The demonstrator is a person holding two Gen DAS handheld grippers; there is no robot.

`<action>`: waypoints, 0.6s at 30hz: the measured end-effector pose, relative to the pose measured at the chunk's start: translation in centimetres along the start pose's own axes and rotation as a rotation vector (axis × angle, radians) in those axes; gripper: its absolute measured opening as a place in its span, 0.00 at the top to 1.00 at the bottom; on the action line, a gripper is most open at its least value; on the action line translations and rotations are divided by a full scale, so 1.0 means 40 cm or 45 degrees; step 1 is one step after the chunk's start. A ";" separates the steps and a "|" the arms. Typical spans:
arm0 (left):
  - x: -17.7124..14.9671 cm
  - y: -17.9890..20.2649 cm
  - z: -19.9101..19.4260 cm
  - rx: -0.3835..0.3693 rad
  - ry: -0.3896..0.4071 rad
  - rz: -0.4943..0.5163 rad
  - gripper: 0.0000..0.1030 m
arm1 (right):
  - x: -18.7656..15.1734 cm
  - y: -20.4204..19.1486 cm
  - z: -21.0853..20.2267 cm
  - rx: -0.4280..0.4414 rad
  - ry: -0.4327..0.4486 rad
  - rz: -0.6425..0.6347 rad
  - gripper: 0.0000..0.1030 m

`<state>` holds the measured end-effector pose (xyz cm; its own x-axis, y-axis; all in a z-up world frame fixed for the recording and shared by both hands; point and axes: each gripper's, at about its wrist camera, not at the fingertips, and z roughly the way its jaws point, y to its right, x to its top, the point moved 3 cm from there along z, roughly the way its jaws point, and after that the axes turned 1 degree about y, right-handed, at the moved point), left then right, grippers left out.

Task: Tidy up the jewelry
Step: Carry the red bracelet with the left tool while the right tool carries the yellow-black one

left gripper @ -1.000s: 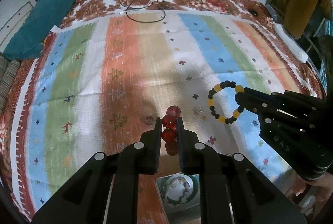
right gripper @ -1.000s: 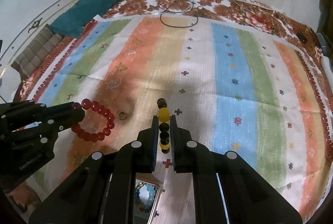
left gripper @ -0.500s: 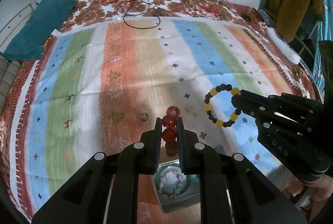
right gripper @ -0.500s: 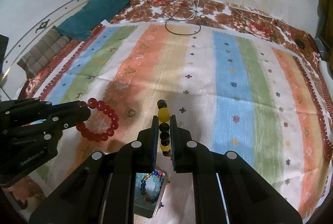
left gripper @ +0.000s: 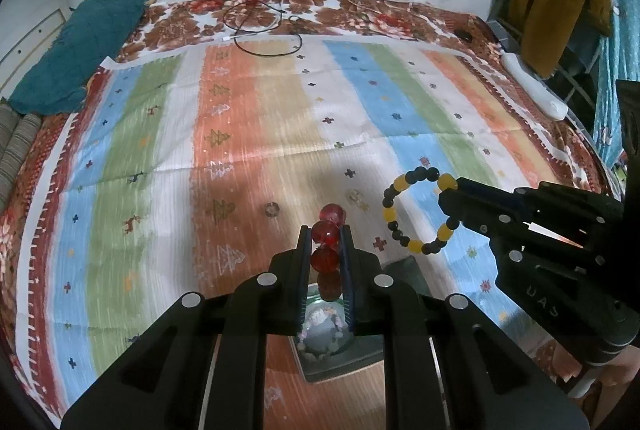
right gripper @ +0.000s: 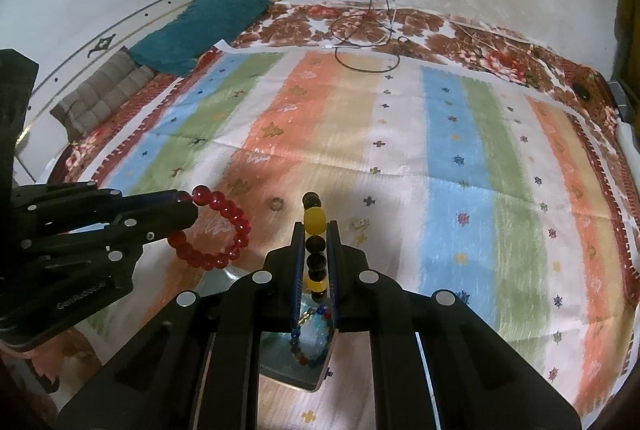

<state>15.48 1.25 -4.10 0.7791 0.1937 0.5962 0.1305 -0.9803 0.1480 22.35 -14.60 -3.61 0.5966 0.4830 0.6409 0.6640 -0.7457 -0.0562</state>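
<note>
Red bracelet (left gripper: 329, 230) clamped in left tool (left gripper: 326, 242), black-yellow bracelet (right gripper: 315, 250) in right tool (right gripper: 316, 246), box (right gripper: 296, 358) below.

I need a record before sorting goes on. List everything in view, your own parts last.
red bracelet: one, red, clamped in the left jaws, off the cloth
black-yellow bracelet: one, black and yellow, clamped in the right jaws
box: one, open, below the grippers, with a multicolour bracelet inside
rings: two, small, on the cloth past the grippers
cloth: one, striped, spread flat
pillow: one, teal, far left
cables: several, dark, far edge
left gripper: black, shut
right gripper: black, shut
</note>
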 end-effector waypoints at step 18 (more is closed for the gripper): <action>-0.051 0.003 -0.043 -0.030 0.025 0.007 0.87 | -0.063 -0.030 -0.046 0.031 0.009 -0.024 0.89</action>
<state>12.85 0.80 -3.94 0.7676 0.1890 0.6125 0.1112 -0.9803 0.1631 19.20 -15.76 -3.73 0.5806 0.4937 0.6474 0.6859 -0.7251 -0.0622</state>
